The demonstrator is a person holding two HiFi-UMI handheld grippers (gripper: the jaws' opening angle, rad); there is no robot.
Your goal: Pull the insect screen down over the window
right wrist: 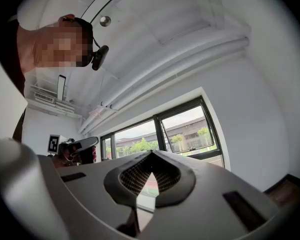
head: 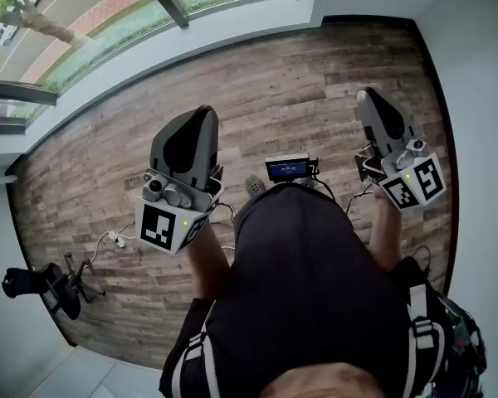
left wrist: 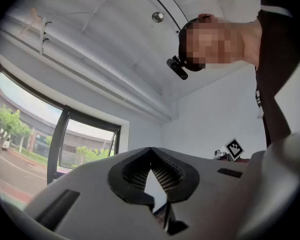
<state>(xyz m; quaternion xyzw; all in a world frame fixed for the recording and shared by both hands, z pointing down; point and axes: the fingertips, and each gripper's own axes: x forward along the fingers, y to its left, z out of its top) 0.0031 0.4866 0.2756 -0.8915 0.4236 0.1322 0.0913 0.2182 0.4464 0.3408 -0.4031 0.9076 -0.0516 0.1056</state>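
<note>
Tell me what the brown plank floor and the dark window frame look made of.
Brown plank floor: wood or wood-look laminate, matt. Grain and staggered plank seams show, but which of the two it is can't be told. Dark window frame: probably coated metal, with slim, smooth, uniformly dark bars. This is uncertain.

I'm looking down on a floor [head: 315, 81] of brown wood planks. By its left edge lies a black tripod-like stand [head: 54, 284], and near it a thin white cable [head: 108, 239] trails across the boards. A grey shoe [head: 254, 186] stands mid-floor. Pale tiles [head: 91, 371] begin at the lower left.
</note>
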